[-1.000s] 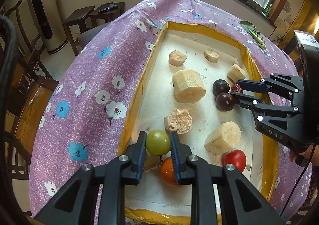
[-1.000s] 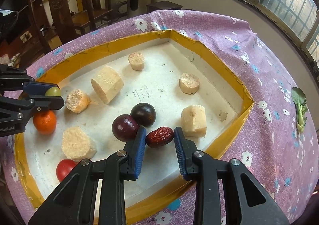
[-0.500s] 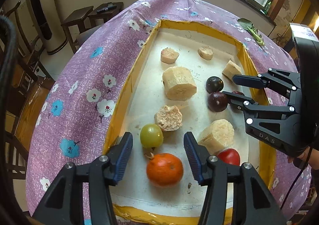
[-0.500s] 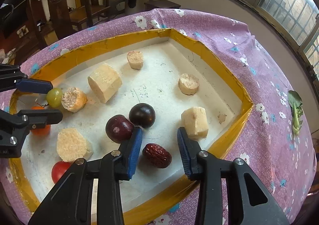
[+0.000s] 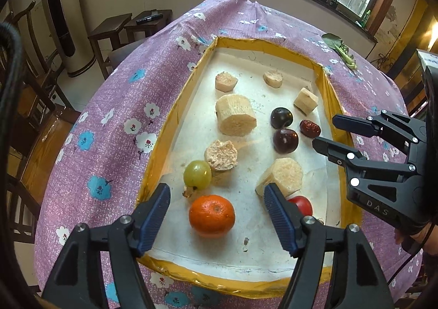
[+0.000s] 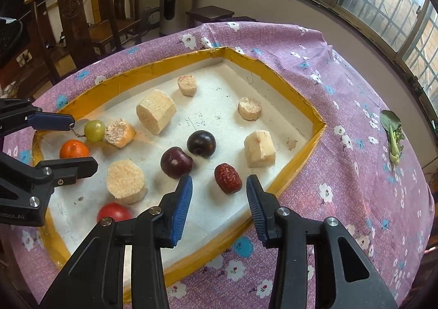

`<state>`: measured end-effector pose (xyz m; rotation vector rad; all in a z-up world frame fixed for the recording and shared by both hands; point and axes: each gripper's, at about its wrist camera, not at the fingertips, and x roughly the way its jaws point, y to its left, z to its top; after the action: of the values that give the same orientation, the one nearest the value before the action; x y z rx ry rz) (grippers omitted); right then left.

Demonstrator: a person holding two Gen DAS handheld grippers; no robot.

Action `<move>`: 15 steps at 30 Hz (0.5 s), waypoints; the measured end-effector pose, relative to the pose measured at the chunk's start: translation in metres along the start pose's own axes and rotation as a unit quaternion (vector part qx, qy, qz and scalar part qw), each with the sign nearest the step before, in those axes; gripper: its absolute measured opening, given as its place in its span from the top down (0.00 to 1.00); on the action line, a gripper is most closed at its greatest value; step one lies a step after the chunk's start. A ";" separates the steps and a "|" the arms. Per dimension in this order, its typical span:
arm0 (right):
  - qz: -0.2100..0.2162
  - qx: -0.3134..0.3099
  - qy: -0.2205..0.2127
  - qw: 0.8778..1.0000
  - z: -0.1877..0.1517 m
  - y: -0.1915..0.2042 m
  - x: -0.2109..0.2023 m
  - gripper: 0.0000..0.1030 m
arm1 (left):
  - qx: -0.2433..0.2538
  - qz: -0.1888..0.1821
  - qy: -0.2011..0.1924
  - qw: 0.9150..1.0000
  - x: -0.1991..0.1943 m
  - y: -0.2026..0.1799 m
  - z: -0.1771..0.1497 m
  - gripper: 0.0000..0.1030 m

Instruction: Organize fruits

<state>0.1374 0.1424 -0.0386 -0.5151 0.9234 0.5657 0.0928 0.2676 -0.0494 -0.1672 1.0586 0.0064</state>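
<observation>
Left gripper (image 5: 216, 194): jaws spread, empty; round orange mandarin (image 5: 212, 215) lay between them.
Right gripper (image 6: 219, 185): jaws spread, empty; wrinkled dark-red jujube (image 6: 228, 178) lay just ahead.

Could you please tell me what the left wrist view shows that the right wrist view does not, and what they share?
Only the left wrist view shows the dark remote-like device on a wooden stool. Only the right wrist view shows the carved wooden armchair. Both show the yellow-rimmed white tray, round orange tangerine, green grape, wrinkled red date, and the open left gripper and right gripper.
</observation>
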 end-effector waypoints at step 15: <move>0.019 0.101 -0.036 0.994 -0.048 -0.015 -0.069 0.25 | -0.030 0.065 -0.063 0.995 -0.051 -0.036 -0.034 0.15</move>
<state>0.0856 0.0853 -0.0017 -0.2937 0.9127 0.5145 0.0413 0.2314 -0.0170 -0.1494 0.9432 0.1644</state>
